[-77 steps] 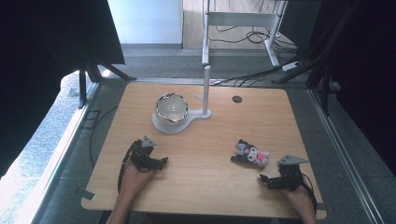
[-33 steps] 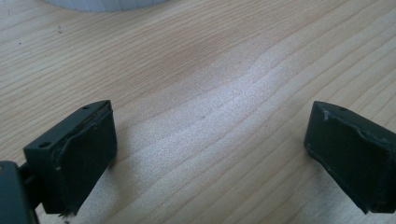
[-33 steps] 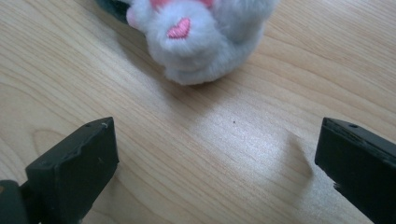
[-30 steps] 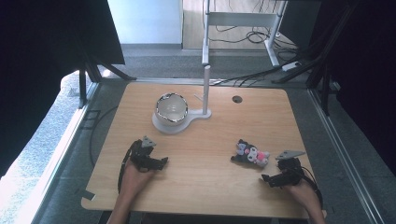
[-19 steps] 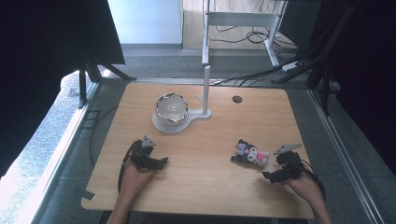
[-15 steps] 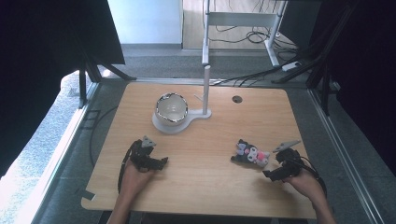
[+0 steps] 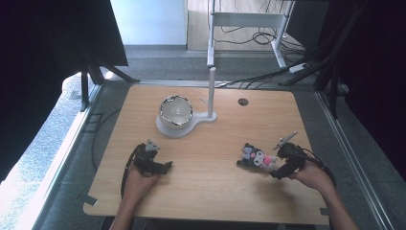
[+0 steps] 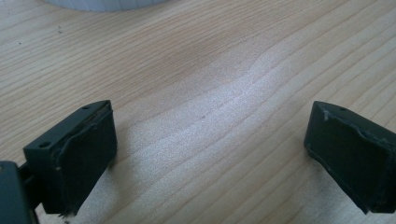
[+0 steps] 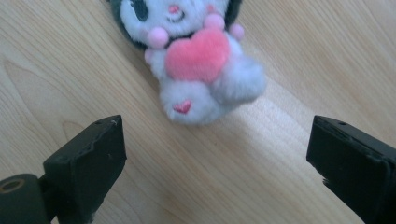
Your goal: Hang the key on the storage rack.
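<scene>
One small black-and-white plush toy with a pink heart (image 9: pixel 196 60) lies at the counter's (image 7: pixel 215 191) near right. The right gripper (image 7: pixel 279 165) approaches it, its jaws wide but just now narrowing, nothing between them; next they must straddle the plush. The left gripper (image 8: pixel 210 154) rests with jaws open and empty.

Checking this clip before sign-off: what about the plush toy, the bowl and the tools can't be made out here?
- Plush toy: right gripper view, top edge cuts off its head; high view, too small for detail.
- Bowl: high view, contents unreadable through glare; left gripper view, only a white sliver of its base at the top edge.
- Right tool: jaws wide apart, nothing between them; tips cut by the bottom edge.
</scene>
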Tool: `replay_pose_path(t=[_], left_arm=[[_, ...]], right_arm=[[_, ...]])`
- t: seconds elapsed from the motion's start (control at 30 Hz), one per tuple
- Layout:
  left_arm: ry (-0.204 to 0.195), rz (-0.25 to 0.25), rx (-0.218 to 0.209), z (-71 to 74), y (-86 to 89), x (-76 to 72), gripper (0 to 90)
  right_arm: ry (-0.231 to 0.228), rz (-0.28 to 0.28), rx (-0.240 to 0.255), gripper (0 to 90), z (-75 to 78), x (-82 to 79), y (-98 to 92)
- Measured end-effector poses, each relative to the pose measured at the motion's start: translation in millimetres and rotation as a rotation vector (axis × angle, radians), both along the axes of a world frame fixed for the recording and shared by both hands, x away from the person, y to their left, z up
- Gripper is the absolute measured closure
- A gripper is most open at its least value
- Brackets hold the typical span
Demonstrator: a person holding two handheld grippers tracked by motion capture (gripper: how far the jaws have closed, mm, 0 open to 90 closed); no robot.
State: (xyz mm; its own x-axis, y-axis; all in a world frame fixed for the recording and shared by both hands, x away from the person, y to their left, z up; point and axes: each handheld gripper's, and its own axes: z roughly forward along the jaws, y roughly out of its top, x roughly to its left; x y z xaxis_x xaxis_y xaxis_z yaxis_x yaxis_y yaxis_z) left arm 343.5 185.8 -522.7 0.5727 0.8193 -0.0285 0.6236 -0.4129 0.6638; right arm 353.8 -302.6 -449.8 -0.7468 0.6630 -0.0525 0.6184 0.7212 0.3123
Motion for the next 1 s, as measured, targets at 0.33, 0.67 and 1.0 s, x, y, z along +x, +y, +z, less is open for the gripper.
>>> replay_pose_path(t=[0.33,0.67,1.0], left_arm=[[0.000,0.000,0.000,0.0,0.0,0.0,2.4],[0.001,0.000,0.000,0.0,0.0,0.0,2.4],[0.001,0.001,0.000,0.0,0.0,0.0,2.4]], right_arm=[[0.040,0.092,-0.083,7.0,6.7,18.6,27.1],[0.110,0.180,-0.147,13.3,-3.9,35.8,51.8],[0.173,0.219,-0.207,24.9,-18.7,48.0,64.0]])
